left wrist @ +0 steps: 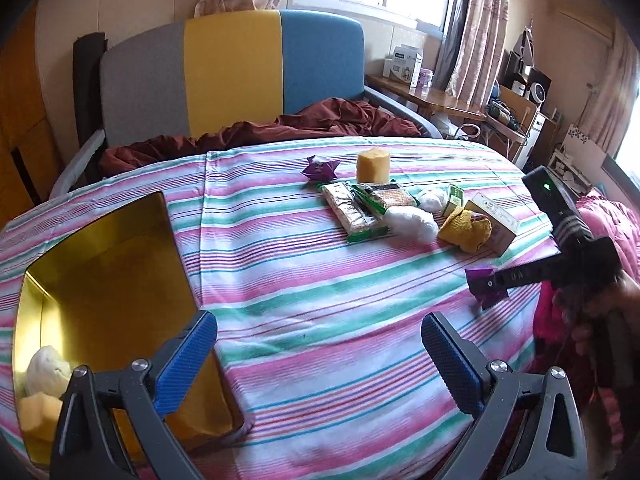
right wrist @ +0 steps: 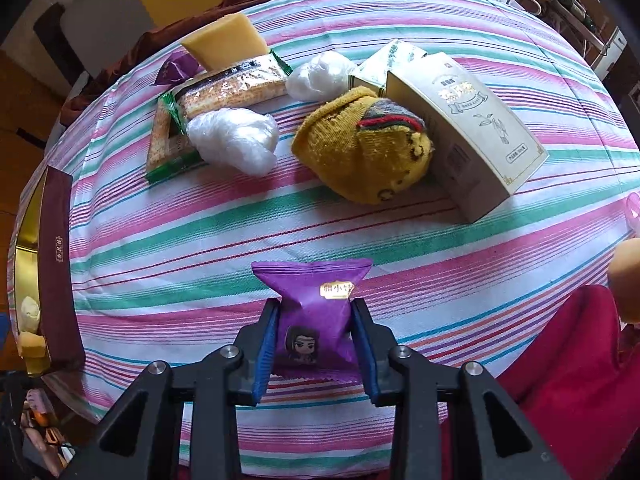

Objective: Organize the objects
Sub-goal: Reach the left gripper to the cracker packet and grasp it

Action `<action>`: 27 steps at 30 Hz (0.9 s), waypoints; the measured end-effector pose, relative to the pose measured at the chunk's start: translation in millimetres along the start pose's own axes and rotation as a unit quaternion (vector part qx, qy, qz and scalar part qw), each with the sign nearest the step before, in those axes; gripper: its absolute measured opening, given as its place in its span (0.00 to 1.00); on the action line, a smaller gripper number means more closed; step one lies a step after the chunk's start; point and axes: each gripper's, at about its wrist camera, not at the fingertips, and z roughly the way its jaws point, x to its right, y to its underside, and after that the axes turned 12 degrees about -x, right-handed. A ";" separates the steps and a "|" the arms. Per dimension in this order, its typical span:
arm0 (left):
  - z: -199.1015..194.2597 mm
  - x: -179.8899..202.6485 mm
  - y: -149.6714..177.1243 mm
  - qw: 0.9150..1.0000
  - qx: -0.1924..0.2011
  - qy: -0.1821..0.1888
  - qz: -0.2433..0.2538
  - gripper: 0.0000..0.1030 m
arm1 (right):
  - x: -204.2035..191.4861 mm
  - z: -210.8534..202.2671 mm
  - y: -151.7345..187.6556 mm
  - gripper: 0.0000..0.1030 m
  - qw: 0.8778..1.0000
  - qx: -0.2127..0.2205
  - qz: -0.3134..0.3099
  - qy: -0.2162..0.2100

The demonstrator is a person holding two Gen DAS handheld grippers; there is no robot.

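With the purple snack packet clamped in the right tongs low over the striped surface and the left tongs spread empty, a lift toward the gold-lined box is called for.

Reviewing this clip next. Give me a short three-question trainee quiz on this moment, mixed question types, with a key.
1. True or false: the right gripper is shut on the purple snack packet.
2. Which lies against the cream box? A) yellow knitted sock B) yellow sponge C) cracker pack
3. Fill in: the left gripper hangs open beside the ____ tin.

Key: 1 true; 2 A; 3 gold.
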 end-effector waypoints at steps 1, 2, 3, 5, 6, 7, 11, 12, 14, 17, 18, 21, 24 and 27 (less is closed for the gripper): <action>3.2 2.3 -3.9 1.000 -0.002 -0.001 0.002 1.00 | -0.2 -0.6 1.6 0.34 1.000 0.002 -0.003 -0.001; 7.1 5.3 -8.2 1.000 -0.005 -0.002 0.004 1.00 | -0.4 -1.1 3.1 0.34 1.000 0.003 -0.006 -0.001; 10.0 6.2 -11.0 1.000 -0.008 -0.003 0.004 1.00 | -0.6 -1.4 4.6 0.34 1.000 0.005 -0.008 0.001; 17.4 8.5 -17.9 1.000 -0.015 -0.004 0.005 1.00 | -0.9 -2.4 7.7 0.34 1.000 0.008 -0.013 0.003; 21.3 9.4 -21.6 1.000 -0.019 -0.006 0.005 1.00 | -0.6 -3.0 9.4 0.34 1.000 0.010 -0.014 0.004; 25.6 10.0 -25.3 1.000 -0.024 -0.007 0.003 1.00 | -0.1 -3.5 10.9 0.34 1.000 0.012 -0.015 0.004; 44.5 9.7 -40.9 0.999 -0.047 -0.004 -0.010 1.00 | 2.2 -4.1 16.7 0.34 1.000 0.012 -0.019 0.002; 50.3 8.7 -45.7 0.998 -0.053 -0.005 -0.015 1.00 | 2.6 -4.0 18.3 0.34 1.000 0.012 -0.021 0.003; 61.6 6.2 -54.8 0.998 -0.064 -0.008 -0.027 1.00 | 3.8 -4.2 21.3 0.34 1.000 0.011 -0.024 0.003; 78.0 1.9 -67.9 0.996 -0.078 -0.013 -0.043 1.00 | 7.2 -5.3 26.1 0.34 1.000 0.013 -0.027 -0.004; 84.0 1.8 -72.6 0.996 -0.081 -0.020 -0.043 1.00 | 8.4 -5.7 27.7 0.34 1.000 0.013 -0.028 -0.005; 100.8 3.2 -85.4 0.994 -0.090 -0.045 -0.038 1.00 | 11.6 -6.4 32.5 0.34 0.999 0.014 -0.031 -0.007; 115.3 4.8 -99.1 0.993 -0.098 -0.054 -0.036 1.00 | 9.9 -8.7 30.4 0.34 0.999 0.015 -0.033 -0.014; 128.5 11.9 -113.0 0.993 -0.100 -0.066 -0.024 1.00 | 14.2 -10.2 34.5 0.34 0.999 0.016 -0.034 -0.022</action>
